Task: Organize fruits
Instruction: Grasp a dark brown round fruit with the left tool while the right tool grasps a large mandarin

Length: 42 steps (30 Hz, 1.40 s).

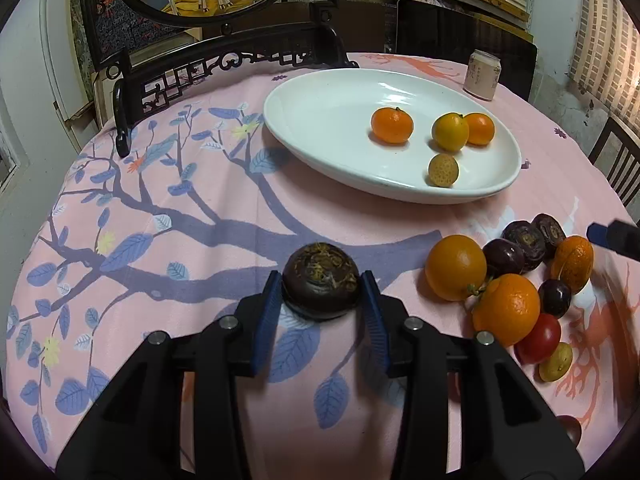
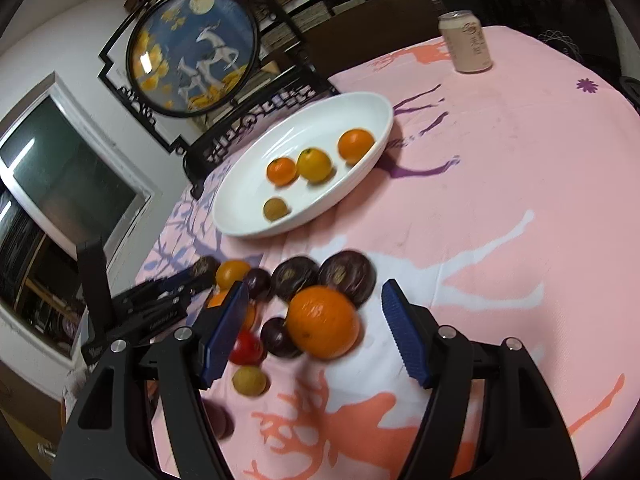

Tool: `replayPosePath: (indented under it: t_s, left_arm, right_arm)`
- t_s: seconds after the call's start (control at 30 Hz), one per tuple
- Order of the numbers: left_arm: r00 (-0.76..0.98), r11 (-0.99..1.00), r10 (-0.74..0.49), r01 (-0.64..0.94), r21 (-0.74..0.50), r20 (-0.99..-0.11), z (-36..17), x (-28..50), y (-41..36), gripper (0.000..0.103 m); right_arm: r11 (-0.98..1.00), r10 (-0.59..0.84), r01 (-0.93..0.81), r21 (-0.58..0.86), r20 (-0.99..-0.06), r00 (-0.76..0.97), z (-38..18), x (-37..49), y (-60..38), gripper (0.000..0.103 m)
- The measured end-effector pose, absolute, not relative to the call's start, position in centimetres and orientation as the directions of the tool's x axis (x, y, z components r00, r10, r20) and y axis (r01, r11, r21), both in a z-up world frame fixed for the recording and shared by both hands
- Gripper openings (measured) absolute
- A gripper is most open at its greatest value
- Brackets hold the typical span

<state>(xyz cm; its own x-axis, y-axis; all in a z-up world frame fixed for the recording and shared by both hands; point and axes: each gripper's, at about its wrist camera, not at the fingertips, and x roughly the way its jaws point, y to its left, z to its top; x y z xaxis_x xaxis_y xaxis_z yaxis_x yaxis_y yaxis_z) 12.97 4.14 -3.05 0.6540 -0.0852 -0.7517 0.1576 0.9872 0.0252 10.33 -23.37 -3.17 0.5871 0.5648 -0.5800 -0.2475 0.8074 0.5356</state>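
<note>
Pink can [image 2: 466, 42] (writing unreadable), left gripper [image 1: 322, 289] clamping dark fruit [image 1: 320, 285] — off-plate

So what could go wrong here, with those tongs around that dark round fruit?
The left tongs pinch the dark fruit only near their tips, so it might slip and roll. The right tongs hang open over a crowded pile; closing on the orange could nudge the neighbouring plum away.

The left wrist view looks low across the tablecloth [image 1: 200, 208]; the right wrist view looks down, tilted. Both share the white dish [image 1: 320, 120] [image 2: 372, 120].
</note>
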Motion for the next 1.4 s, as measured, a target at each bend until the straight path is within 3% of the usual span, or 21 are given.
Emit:
replayPosePath:
  t_s: [0.4, 0.47, 0.53, 0.7, 0.77, 0.83, 1.0, 1.13, 1.4]
  left_arm:
    - [0.654, 0.987, -0.086, 0.157, 0.023, -0.752, -3.1, 12.9, 4.1, 0.041]
    - [0.654, 0.987, -0.087, 0.159, 0.024, -0.752, -3.1, 12.9, 4.1, 0.041]
    - [0.655, 0.986, -0.092, 0.165, 0.023, -0.75, -3.0, 12.8, 4.0, 0.041]
    - [0.686, 0.982, -0.106, 0.187, 0.034, -0.72, -2.2, 11.7, 3.4, 0.04]
    - [0.697, 0.983, -0.116, 0.184, 0.02, -0.707, -1.6, 11.4, 3.6, 0.04]
    - [0.716, 0.984, -0.125, 0.176, 0.005, -0.687, -0.6, 11.0, 3.8, 0.04]
    - [0.715, 0.982, -0.144, 0.186, -0.012, -0.684, -0.3, 11.1, 3.7, 0.04]
    - [0.71, 0.982, -0.145, 0.186, -0.015, -0.689, -0.5, 11.2, 3.8, 0.04]
    - [0.705, 0.984, -0.138, 0.18, -0.013, -0.696, -0.9, 11.3, 4.0, 0.04]
  right_arm:
    - [0.818, 0.566, -0.26, 0.513, -0.637, 0.523, -4.5, 10.2, -22.1, 0.069]
    - [0.821, 0.566, -0.282, 0.497, -0.641, 0.518, -4.7, 10.2, -21.6, 0.059]
    - [0.828, 0.557, -0.293, 0.478, -0.643, 0.526, -4.8, 10.1, -21.4, 0.042]
    - [0.815, 0.574, -0.305, 0.493, -0.617, 0.538, -4.3, 10.0, -21.8, 0.039]
    - [0.81, 0.579, -0.301, 0.504, -0.599, 0.553, -4.0, 10.0, -22.2, 0.028]
    - [0.8, 0.587, -0.297, 0.522, -0.579, 0.566, -3.7, 10.0, -22.8, 0.024]
    - [0.818, 0.567, -0.291, 0.497, -0.607, 0.556, -3.8, 10.5, -22.6, 0.03]
    - [0.823, 0.561, -0.281, 0.493, -0.631, 0.535, -4.3, 10.5, -22.4, 0.05]
    - [0.85, 0.526, -0.31, 0.425, -0.683, 0.506, -5.3, 9.4, -21.4, 0.048]
